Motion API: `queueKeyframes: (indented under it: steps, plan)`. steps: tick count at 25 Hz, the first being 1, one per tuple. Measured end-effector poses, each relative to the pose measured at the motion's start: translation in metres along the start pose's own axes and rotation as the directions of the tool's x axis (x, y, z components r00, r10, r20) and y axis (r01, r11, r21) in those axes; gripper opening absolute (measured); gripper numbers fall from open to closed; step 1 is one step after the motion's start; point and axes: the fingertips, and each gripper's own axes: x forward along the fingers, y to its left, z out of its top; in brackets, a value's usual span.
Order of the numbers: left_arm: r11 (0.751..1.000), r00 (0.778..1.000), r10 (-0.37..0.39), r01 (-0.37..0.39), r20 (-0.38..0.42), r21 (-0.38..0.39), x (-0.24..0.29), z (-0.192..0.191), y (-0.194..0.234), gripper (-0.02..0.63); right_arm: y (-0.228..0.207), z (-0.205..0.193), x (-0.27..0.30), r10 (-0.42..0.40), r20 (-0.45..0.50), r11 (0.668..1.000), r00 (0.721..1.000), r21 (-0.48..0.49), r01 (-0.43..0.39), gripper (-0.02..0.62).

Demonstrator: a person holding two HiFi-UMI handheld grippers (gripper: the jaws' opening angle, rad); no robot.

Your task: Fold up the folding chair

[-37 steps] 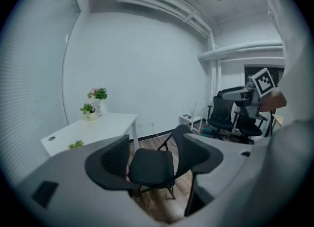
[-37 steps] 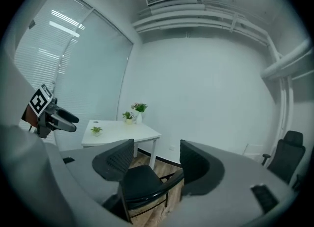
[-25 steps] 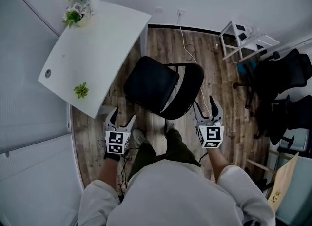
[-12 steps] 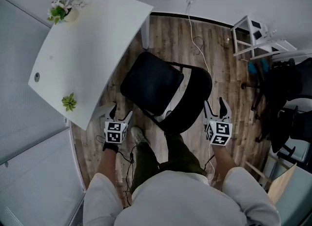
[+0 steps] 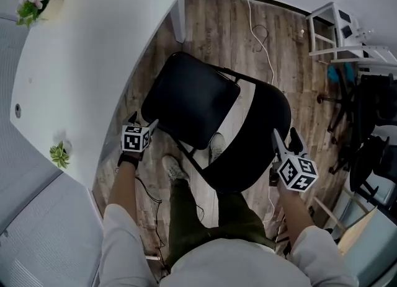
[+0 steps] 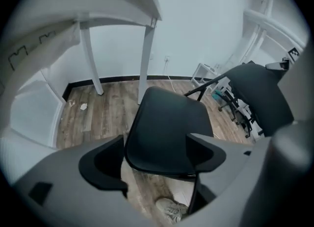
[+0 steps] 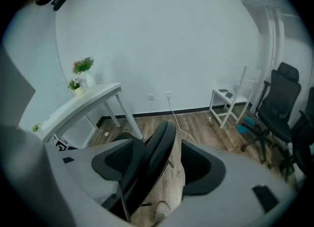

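Observation:
The black folding chair stands unfolded on the wood floor, with its seat [image 5: 189, 98] toward the table and its backrest [image 5: 255, 138] toward me. My left gripper [image 5: 141, 122] is at the seat's near left corner. In the left gripper view the seat [image 6: 169, 123] shows beyond and between the open fingers [image 6: 105, 164]; nothing is pressed. My right gripper [image 5: 284, 137] sits by the backrest's right edge. There the backrest [image 7: 159, 147] runs edge-on between the spread fingers [image 7: 201, 167] without pad contact. Both pairs of jaws have just been opening.
A white table [image 5: 93, 50] with flower pots [image 5: 37, 4] and a small plant [image 5: 60, 154] stands left of the chair. A white rack [image 5: 338, 31] and black office chairs [image 5: 372, 112] crowd the right. A cable [image 5: 260, 31] lies behind. The person's shoes [image 5: 173, 168] are under the chair.
Both grippers have dropped lower and closed in on the chair, the left to the seat's corner, the right to the backrest's side. The head view has moved over the chair.

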Motion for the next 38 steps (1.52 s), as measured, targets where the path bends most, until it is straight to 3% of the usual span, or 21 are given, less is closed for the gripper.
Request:
queueKeyframes:
  steps: [5, 13, 15, 19, 20, 22, 25, 29, 33, 38]
  plan:
    - [1.000, 0.995, -0.028, 0.028, -0.093, -0.002, 0.069, -0.006, 0.034, 0.408, -0.010, -0.010, 0.021, 0.023, -0.061, 0.995, 0.998, 0.101, -0.017, 0.336]
    - [0.985, 0.973, -0.171, 0.163, -0.154, -0.061, 0.155, -0.016, 0.055, 0.414, -0.002, -0.023, 0.033, 0.110, -0.158, 0.970, 0.981, 0.234, -0.071, 0.338]
    - [0.966, 0.954, -0.251, 0.238, -0.166, -0.099, 0.167, -0.020, 0.056, 0.422, 0.003, -0.025, 0.035, 0.131, -0.171, 0.969, 0.977, 0.232, -0.089, 0.296]
    - [0.886, 0.893, -0.438, 0.408, -0.105, -0.220, 0.177, -0.021, 0.054, 0.442, 0.011, -0.024, 0.037, 0.193, -0.164, 0.960, 0.967, 0.237, -0.152, 0.214]
    - [0.870, 0.882, -0.463, 0.432, -0.092, -0.238, 0.180, -0.021, 0.053, 0.451, 0.013, -0.024, 0.037, 0.212, -0.162, 0.956, 0.964, 0.238, -0.170, 0.171]
    - [0.846, 0.861, -0.501, 0.466, -0.086, -0.259, 0.183, -0.021, 0.052, 0.465, 0.015, -0.024, 0.037, 0.243, -0.155, 0.945, 0.958, 0.260, -0.198, 0.149]
    - [0.829, 0.841, -0.530, 0.485, -0.112, -0.279, 0.183, -0.022, 0.051, 0.465, 0.014, -0.026, 0.037, 0.273, -0.134, 0.918, 0.953, 0.334, -0.216, 0.124]
    - [0.842, 0.857, -0.505, 0.462, -0.105, -0.277, 0.178, -0.024, 0.046, 0.463, 0.010, -0.025, 0.036, 0.285, -0.112, 0.882, 0.952, 0.419, -0.215, 0.094]
    - [0.860, 0.872, -0.478, 0.438, -0.109, -0.263, 0.166, -0.020, 0.034, 0.463, 0.020, -0.011, 0.031, 0.358, -0.063, 0.857, 0.932, 0.419, -0.301, 0.080]
    - [0.878, 0.885, -0.448, 0.410, -0.125, -0.245, 0.143, -0.012, 0.008, 0.463, 0.003, -0.005, 0.014, 0.324, -0.066, 0.856, 0.944, 0.445, -0.262, 0.069]
